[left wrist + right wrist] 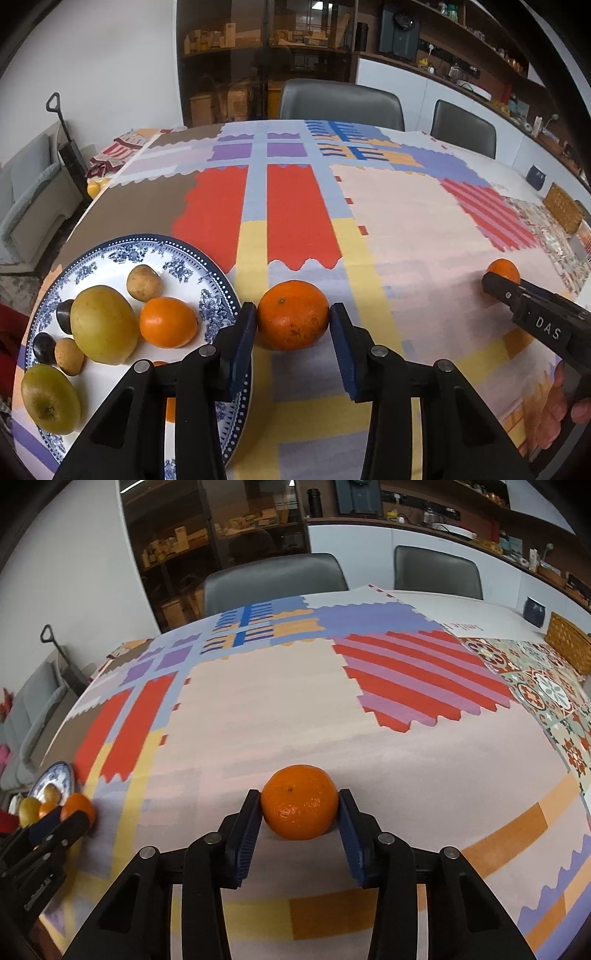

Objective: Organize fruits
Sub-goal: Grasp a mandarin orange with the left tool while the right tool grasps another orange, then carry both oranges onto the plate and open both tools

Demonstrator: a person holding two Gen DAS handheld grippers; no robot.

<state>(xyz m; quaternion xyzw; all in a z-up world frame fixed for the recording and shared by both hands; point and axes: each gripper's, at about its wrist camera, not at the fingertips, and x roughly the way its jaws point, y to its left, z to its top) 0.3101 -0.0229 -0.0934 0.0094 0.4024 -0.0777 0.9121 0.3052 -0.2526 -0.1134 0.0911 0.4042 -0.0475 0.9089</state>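
A blue-and-white plate (218, 273) at the near left holds a yellow-green fruit (103, 325), an orange (168, 322), a green apple (50, 402), small brown fruits and dark plums. My left gripper (292, 317) has its blue pads on both sides of an orange (292, 314) that rests on the cloth just right of the plate. My right gripper (300, 805) has its pads against a second orange (299, 800) that rests on the pink part of the cloth. That orange also shows in the left wrist view (503, 270).
A patchwork tablecloth (280, 701) covers the table. A wicker basket (569, 646) and a dark mug (534, 612) stand at the far right. Two grey chairs (340, 99) stand behind the table. The left gripper shows at the left edge of the right wrist view (79, 814).
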